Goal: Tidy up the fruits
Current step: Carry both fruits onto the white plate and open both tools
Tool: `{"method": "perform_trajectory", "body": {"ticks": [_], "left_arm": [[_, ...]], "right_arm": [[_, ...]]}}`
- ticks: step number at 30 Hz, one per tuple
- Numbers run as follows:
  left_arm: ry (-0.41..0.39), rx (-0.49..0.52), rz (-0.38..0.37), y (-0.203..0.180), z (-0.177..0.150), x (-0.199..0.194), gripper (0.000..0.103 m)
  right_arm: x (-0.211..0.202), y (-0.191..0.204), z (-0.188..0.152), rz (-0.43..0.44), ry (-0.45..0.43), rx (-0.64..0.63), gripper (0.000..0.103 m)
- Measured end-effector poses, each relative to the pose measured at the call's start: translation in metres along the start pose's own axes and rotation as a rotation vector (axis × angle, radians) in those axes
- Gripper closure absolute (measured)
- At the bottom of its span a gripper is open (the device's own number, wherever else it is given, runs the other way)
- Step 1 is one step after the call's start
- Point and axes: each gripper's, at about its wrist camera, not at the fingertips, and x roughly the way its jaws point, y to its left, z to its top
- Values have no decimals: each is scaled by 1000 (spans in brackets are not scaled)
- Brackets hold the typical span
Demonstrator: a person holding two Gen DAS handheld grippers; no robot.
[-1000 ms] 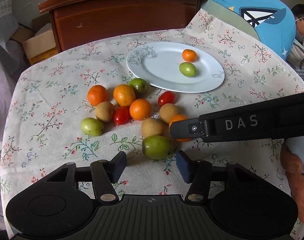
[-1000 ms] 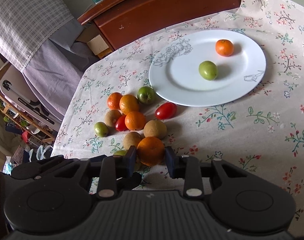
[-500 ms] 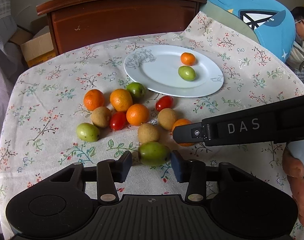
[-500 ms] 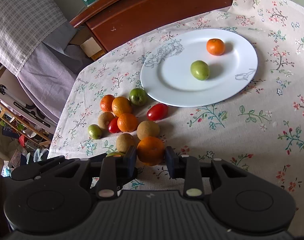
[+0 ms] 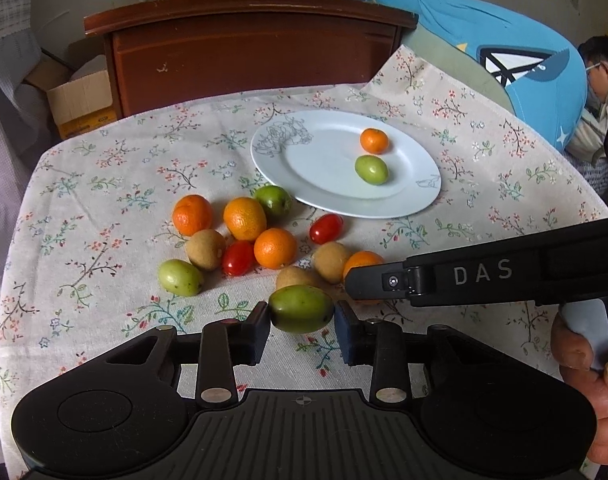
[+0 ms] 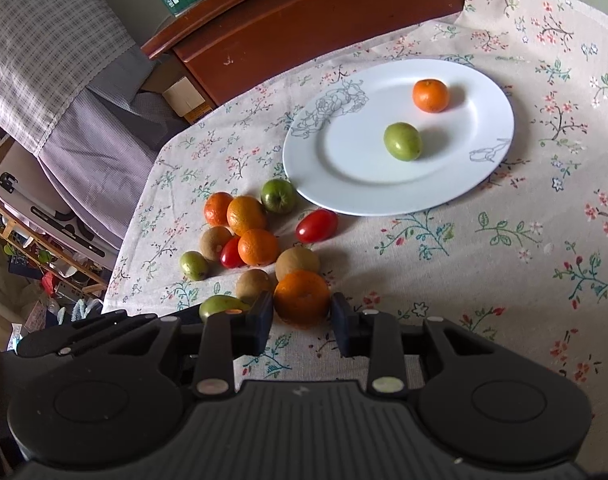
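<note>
My left gripper (image 5: 302, 326) is shut on a green fruit (image 5: 301, 309) at the near edge of a fruit pile. My right gripper (image 6: 301, 320) is shut on an orange (image 6: 301, 297) just right of it; that orange shows partly behind the right gripper's finger in the left wrist view (image 5: 362, 261). Loose oranges (image 5: 244, 218), brown fruits (image 5: 205, 249), red tomatoes (image 5: 326, 228) and green fruits (image 5: 180, 277) lie on the floral tablecloth. A white plate (image 5: 324, 176) beyond them holds one orange (image 5: 374, 140) and one green fruit (image 5: 371, 169).
A dark wooden cabinet (image 5: 247, 48) stands behind the table. A cardboard box (image 5: 81, 100) sits at the back left. A blue cushion (image 5: 504, 60) and a seated person (image 5: 600, 68) are at the right. The tablecloth drops off at the left edge (image 5: 19, 240).
My left gripper moved forward around the green fruit and closed on it. My right gripper stayed shut on the orange and shifted slightly.
</note>
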Motion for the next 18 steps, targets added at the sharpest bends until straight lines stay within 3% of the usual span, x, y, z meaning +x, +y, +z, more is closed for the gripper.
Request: {"method": "perform_trajectory", "body": {"ticks": [18], "left_arm": [[-77,-51,-28,13,51,-8,71]], "right_arm": [[-46,-24,45,-31,-163,83,71]]}}
